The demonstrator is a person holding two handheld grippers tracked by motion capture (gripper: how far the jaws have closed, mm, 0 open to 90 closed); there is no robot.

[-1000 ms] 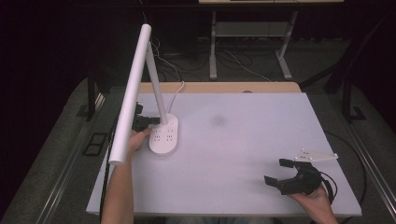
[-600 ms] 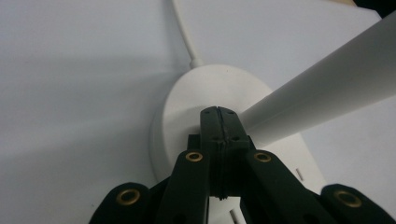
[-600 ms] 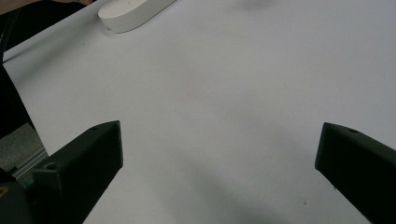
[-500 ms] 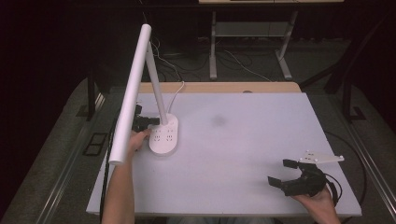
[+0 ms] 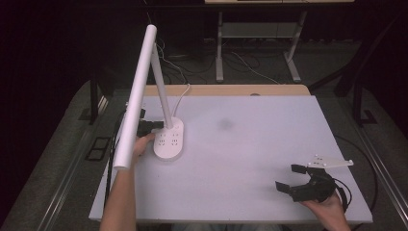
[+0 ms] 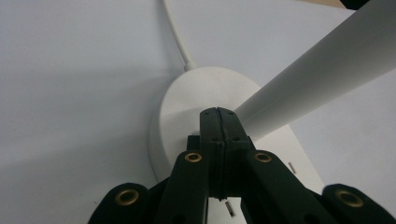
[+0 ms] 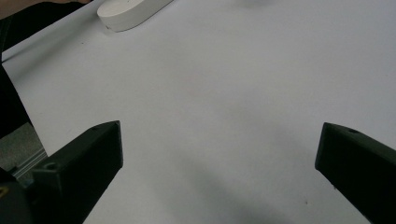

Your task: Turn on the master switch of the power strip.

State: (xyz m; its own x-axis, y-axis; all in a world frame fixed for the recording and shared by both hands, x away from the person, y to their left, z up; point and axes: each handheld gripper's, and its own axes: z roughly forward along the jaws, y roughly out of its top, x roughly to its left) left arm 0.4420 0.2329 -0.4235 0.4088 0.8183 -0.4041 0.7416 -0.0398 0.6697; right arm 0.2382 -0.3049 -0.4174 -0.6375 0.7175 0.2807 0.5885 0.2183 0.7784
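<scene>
left gripper (image 6: 218, 122), jaws pressed together with nothing between them, noses onto the desk lamp's base (image 5: 169, 139) at the table's (image 5: 250, 192) nine o'clock, probably to press a button, while right gripper (image 5: 293, 179) idles wide open near five o'clock.

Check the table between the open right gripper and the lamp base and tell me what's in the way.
Nothing visible is. The right gripper sits open near the table's front right corner, and the surface between it and the lamp base is bare. The left gripper is shut at the base's far side.
</scene>
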